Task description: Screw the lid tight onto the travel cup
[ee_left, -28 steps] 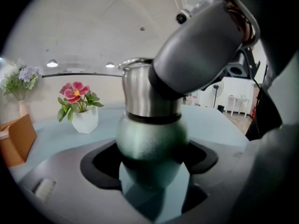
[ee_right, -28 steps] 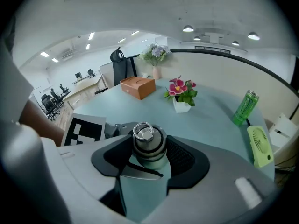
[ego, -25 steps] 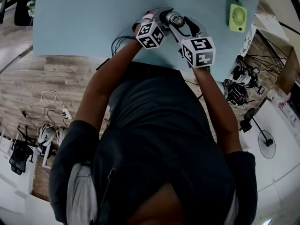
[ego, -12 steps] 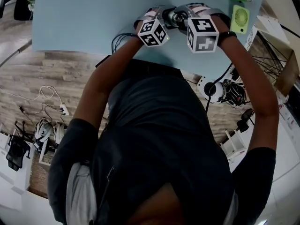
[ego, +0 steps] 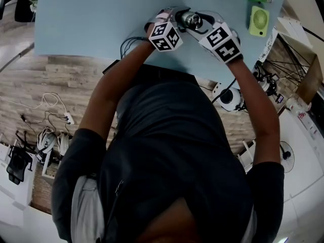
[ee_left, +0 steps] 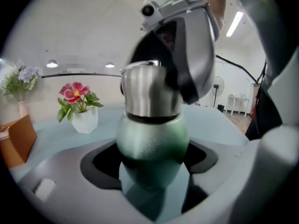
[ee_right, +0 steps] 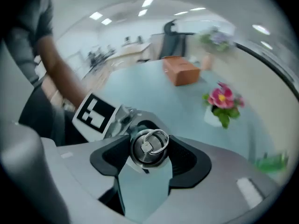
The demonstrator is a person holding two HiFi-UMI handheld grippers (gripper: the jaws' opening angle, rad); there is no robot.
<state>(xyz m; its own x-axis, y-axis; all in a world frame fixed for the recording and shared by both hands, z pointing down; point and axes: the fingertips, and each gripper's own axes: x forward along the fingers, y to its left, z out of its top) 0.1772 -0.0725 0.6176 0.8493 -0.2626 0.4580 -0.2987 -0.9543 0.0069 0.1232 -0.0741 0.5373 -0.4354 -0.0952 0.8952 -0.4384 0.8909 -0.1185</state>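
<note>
right tool (ego: 193, 21) rotated, swung round lid (ee_right: 148, 147)

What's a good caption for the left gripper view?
Left claw grips the green cup; right claw clamps its steel lid.

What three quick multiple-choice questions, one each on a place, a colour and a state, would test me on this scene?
1. Where is the small fan?
A. on the floor
B. on the table, to the person's right
C. between a gripper's jaws

2. What colour is the cup below its lid?
A. red
B. black
C. green

3. What is the right gripper doing?
A. clamping the lid
B. hanging open
C. holding flowers

Answers:
1. B: the fan lies on the blue tabletop, right of both grippers.
2. C: the left gripper view shows a green body under the steel lid.
3. A: its jaws close on the lid's sides.
</note>
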